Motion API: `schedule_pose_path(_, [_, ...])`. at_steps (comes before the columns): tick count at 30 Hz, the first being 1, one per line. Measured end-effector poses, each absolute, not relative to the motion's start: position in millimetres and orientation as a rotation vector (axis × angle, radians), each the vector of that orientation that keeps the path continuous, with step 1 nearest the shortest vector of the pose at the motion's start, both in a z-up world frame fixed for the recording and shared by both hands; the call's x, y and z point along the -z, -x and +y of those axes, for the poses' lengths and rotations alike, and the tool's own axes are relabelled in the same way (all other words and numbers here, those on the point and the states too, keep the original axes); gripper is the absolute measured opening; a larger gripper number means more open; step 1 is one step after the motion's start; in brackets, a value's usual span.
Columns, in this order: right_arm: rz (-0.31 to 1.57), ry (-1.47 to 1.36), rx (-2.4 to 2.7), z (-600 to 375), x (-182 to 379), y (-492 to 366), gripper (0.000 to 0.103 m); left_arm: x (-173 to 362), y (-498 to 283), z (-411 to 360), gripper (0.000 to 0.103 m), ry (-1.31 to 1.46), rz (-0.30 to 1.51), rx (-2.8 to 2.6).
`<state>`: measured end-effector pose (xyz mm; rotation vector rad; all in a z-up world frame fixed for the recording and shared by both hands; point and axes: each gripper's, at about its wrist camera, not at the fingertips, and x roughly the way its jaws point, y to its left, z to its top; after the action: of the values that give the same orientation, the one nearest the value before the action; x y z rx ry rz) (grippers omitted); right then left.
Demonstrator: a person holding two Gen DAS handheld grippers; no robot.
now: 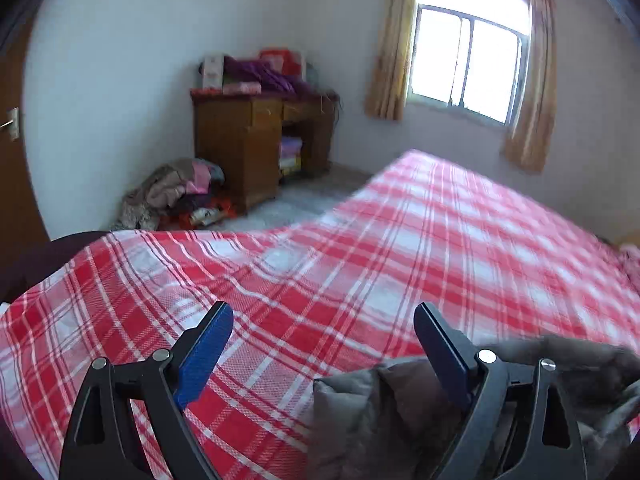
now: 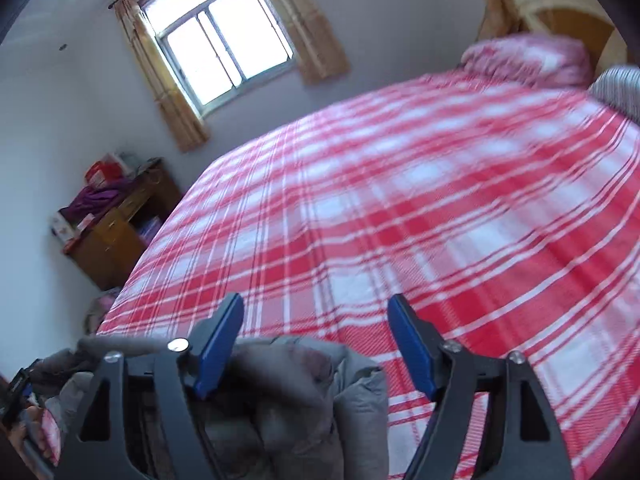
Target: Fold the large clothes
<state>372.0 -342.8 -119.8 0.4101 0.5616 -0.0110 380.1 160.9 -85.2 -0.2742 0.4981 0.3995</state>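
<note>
A grey padded garment point(image 1: 384, 412) lies bunched at the near edge of a bed with a red and white plaid sheet point(image 1: 360, 264). My left gripper point(image 1: 324, 320) is open and empty, held above the bed; the garment lies under and around its right finger. In the right wrist view the same garment point(image 2: 296, 392) lies below my right gripper point(image 2: 316, 312), which is open and empty, with the cloth under its left finger. The plaid sheet point(image 2: 400, 200) fills the view beyond. Part of the left gripper and a hand show at the far left edge point(image 2: 20, 396).
A wooden desk point(image 1: 256, 140) with piled cloth and boxes stands by the far wall, with a clothes heap point(image 1: 172, 192) on the floor beside it. A curtained window point(image 1: 464, 64) is behind. A pink quilt point(image 2: 528, 60) and wooden headboard point(image 2: 568, 12) are at the bed's head.
</note>
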Motion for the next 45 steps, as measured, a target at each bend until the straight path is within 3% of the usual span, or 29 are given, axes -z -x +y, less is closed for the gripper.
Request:
schedule_pose_path(5, [0.501, -0.258, 0.011, -299, 94, -344, 0.082, 67, -364, 100, 0.093, 0.144, 0.429, -0.318])
schedule_pose_path(7, [0.494, -0.211, -0.037, -275, 91, -337, 0.087, 67, -367, 71, 0.094, 0.053, 0.442, -0.265])
schedule_pose_path(13, [0.629, -0.059, -0.189, -211, 120, -352, 0.089, 106, -405, 8, 0.094, -0.225, 0.559, -0.204])
schedule_pose_path(17, [0.775, -0.009, -0.167, -208, 145, -387, 0.089, 139, -437, 25, 0.094, -0.232, 0.676, -0.287])
schedule_pose_path(21, [0.8, -0.1, -0.115, -241, 158, -403, 0.092, 170, -456, 66, 0.095, -0.061, 0.823, -0.33])
schedule_pose_path(24, [0.812, -0.189, -0.102, -271, 171, -404, 0.093, 177, -454, 86, 0.099, 0.063, 0.838, -0.314])
schedule_pose_path(31, [0.773, -0.314, 0.016, -327, 170, -399, 0.092, 165, -450, 76, 0.099, -0.007, 0.825, -0.373])
schedule_pose_path(34, [0.741, -0.279, 0.04, -325, 156, -390, 0.085, 137, -439, 64, 0.099, -0.034, 0.723, -0.364])
schedule_pose_path(35, [0.71, -0.238, 0.052, -318, 146, -386, 0.074, 129, -438, 59, 0.099, -0.032, 0.695, -0.339])
schedule_pose_path(37, [0.661, -0.194, 0.041, -303, 131, -381, 0.062, 118, -440, 49, 0.099, -0.062, 0.671, -0.325])
schedule_pose_path(41, [0.621, -0.157, -0.007, -273, 112, -384, 0.061, 133, -460, 55, 0.099, -0.083, 0.723, -0.371])
schedule_pose_path(45, [0.647, -0.182, -0.123, -254, 128, -398, 0.061, 169, -477, 76, 0.099, -0.045, 0.822, -0.413])
